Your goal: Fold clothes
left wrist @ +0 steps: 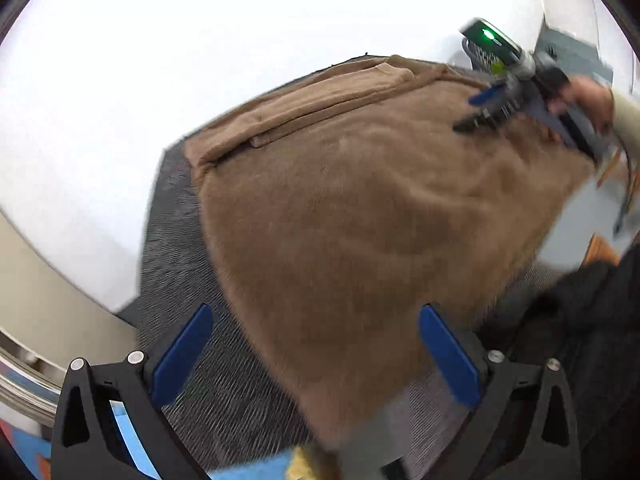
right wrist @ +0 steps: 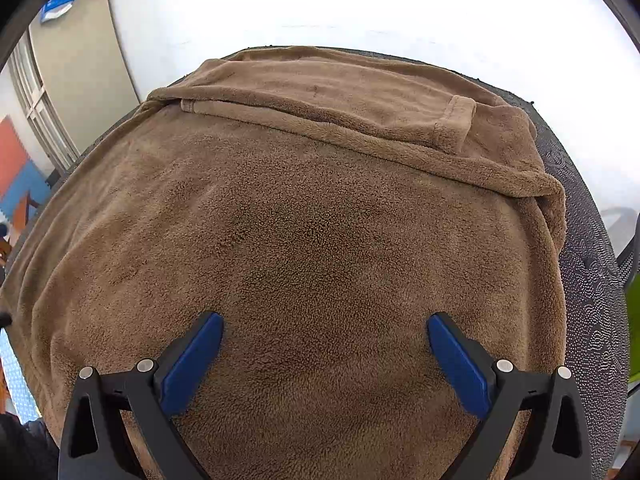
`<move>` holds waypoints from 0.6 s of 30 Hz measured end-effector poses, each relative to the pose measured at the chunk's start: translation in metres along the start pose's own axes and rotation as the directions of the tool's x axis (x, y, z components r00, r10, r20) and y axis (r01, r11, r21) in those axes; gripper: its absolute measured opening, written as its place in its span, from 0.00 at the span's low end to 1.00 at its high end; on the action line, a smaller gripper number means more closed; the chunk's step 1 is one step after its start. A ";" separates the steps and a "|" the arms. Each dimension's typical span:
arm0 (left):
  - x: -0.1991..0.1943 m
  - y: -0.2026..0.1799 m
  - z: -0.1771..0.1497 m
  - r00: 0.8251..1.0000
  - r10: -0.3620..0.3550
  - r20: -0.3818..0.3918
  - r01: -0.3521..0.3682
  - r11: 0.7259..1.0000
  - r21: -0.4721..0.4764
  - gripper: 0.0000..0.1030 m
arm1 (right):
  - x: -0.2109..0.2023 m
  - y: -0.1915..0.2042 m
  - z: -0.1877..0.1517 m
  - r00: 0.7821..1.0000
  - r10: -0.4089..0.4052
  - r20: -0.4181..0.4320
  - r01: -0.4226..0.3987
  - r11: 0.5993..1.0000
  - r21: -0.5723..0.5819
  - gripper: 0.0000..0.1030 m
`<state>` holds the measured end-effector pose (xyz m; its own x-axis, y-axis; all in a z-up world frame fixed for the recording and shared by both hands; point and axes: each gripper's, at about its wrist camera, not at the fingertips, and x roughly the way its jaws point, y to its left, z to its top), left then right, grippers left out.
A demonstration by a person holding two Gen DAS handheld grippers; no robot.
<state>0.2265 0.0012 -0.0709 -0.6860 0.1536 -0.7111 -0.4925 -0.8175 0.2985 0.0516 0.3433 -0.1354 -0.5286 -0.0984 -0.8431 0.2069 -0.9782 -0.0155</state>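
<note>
A brown fleece garment (left wrist: 360, 200) lies spread over a dark grey patterned table (left wrist: 176, 240), with a sleeve folded across its far part (left wrist: 320, 96). My left gripper (left wrist: 316, 356) stands open above the garment's near corner, nothing between its blue pads. In the right wrist view the same garment (right wrist: 312, 220) fills the frame, its folded sleeve and cuff (right wrist: 452, 124) at the far side. My right gripper (right wrist: 326, 364) is open just over the fleece. From the left wrist view, the right gripper (left wrist: 480, 110) shows at the far right, held by a hand (left wrist: 588, 100).
A white wall stands behind the table (right wrist: 592, 280). Coloured foam floor tiles (right wrist: 16, 168) lie at the left. Dark clothing of the person (left wrist: 592, 320) is at the right of the left wrist view. A green object (right wrist: 634, 328) sits past the table's right edge.
</note>
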 end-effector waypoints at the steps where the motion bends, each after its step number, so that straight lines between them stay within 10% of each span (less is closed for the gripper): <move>1: -0.007 -0.002 -0.005 1.000 0.011 0.004 -0.011 1.000 0.007 1.00 | 0.000 0.000 0.000 1.000 -0.001 0.000 0.001 1.000 0.000 1.00; 11: -0.009 -0.015 -0.025 0.993 0.122 -0.007 -0.121 0.990 0.076 1.00 | 0.001 0.001 0.001 1.000 -0.005 0.004 0.005 1.000 0.001 1.00; 18: -0.014 0.002 -0.017 1.000 0.023 -0.004 -0.023 0.999 -0.026 0.99 | 0.000 -0.001 0.000 1.000 -0.004 0.006 0.004 1.000 0.002 1.00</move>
<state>0.2445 -0.0125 -0.0709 -0.6949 0.1327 -0.7068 -0.4625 -0.8351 0.2978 0.0514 0.3438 -0.1352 -0.5343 -0.0955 -0.8399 0.2031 -0.9790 -0.0179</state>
